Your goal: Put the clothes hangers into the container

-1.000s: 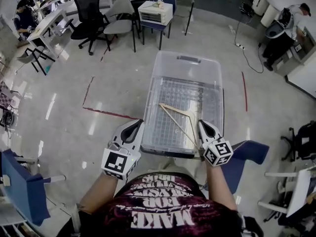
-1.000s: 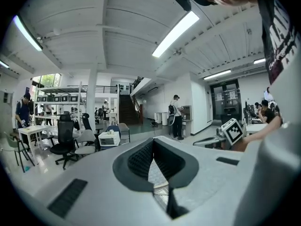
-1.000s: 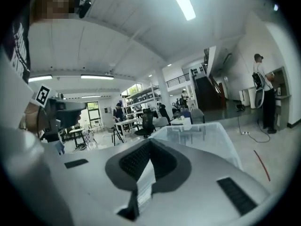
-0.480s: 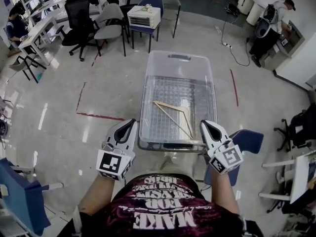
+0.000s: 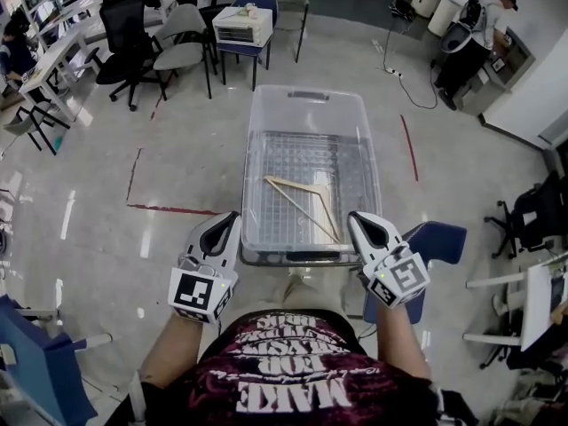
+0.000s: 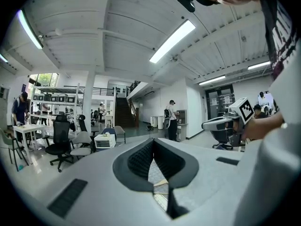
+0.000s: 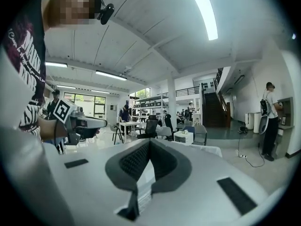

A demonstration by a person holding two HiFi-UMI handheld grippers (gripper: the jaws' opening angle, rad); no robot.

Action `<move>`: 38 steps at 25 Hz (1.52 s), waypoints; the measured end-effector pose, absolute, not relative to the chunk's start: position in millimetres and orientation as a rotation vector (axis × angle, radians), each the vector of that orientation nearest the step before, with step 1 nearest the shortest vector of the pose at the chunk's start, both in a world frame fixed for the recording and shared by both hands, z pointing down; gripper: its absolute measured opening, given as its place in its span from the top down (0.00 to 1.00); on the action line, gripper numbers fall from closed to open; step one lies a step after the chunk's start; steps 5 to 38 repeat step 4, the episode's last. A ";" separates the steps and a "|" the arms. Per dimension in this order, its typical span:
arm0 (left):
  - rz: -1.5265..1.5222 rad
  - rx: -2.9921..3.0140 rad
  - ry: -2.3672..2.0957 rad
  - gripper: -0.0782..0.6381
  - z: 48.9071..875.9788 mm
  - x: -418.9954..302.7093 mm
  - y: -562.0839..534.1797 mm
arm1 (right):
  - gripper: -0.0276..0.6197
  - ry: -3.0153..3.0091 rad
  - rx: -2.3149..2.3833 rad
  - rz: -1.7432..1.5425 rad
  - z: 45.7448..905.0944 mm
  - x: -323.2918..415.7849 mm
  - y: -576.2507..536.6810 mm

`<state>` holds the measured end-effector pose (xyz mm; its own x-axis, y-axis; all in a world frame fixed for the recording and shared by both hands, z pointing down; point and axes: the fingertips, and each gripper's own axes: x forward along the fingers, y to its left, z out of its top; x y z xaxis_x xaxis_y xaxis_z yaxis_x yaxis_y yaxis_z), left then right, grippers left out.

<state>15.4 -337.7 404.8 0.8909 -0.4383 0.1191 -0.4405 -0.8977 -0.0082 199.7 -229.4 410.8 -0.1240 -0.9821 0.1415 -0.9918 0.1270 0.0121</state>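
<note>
A clear plastic container [image 5: 259, 162] stands on the floor in front of me. One pale wooden clothes hanger [image 5: 307, 204] lies flat on its ribbed bottom, toward the near right. My left gripper [image 5: 228, 223] hovers just outside the near left corner, shut and empty. My right gripper [image 5: 357, 221] hovers at the near right corner, also shut and empty, a short way from the hanger's near end. In the left gripper view the pads of the left gripper [image 6: 153, 144] meet with nothing between them. The right gripper [image 7: 148, 144] shows the same in its own view.
A blue chair [image 5: 437, 241] stands just right of the container. Office chairs and a white box [image 5: 242, 25] on a chair are at the back left. A person [image 5: 470, 25] stands at the back right. Red tape lines [image 5: 169, 209] mark the floor.
The right gripper has drawn slightly back from the hanger's near end. The head view has shifted, so the container sits a little higher and further left. Both grippers stay shut.
</note>
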 end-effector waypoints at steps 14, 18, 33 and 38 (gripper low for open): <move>0.189 3.032 -0.715 0.88 403.7 25.7 -344.9 | 0.95 -2.267 1.987 0.145 411.2 210.5 -241.2; 0.189 3.032 -0.715 0.88 403.7 25.7 -344.9 | 0.95 -2.267 1.987 0.145 411.2 210.5 -241.2; 0.189 3.032 -0.715 0.88 403.7 25.7 -344.9 | 0.95 -2.267 1.987 0.145 411.2 210.5 -241.2; 0.189 3.032 -0.715 0.88 403.7 25.7 -344.9 | 0.95 -2.267 1.987 0.145 411.2 210.5 -241.2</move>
